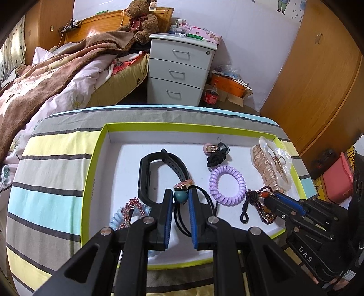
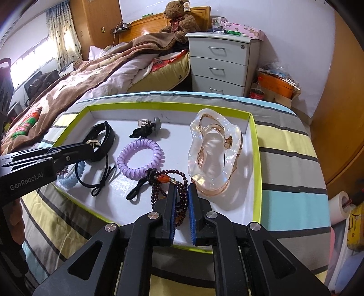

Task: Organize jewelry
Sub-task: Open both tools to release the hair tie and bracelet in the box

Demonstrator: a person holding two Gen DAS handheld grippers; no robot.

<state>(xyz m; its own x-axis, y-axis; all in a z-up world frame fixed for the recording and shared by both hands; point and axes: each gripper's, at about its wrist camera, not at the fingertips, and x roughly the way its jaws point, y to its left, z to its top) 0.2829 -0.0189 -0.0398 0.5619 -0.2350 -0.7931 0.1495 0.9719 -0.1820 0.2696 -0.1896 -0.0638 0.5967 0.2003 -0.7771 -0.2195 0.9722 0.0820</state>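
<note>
Bedroom, unmade bed behind striped tablecloth. On it, green-rimmed tray holding clear hair claw, black wristband, purple coil tie. Left gripper pinching teal bead of black hair tie; right gripper nipping dark bead bracelet, jaws narrowly parted.

Teddy bear on the bed; white drawer unit beside it

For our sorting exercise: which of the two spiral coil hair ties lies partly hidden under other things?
The pale blue coil hair tie, tucked under pink beads and the left gripper. The lilac coil hair tie lies fully in the open.
</note>
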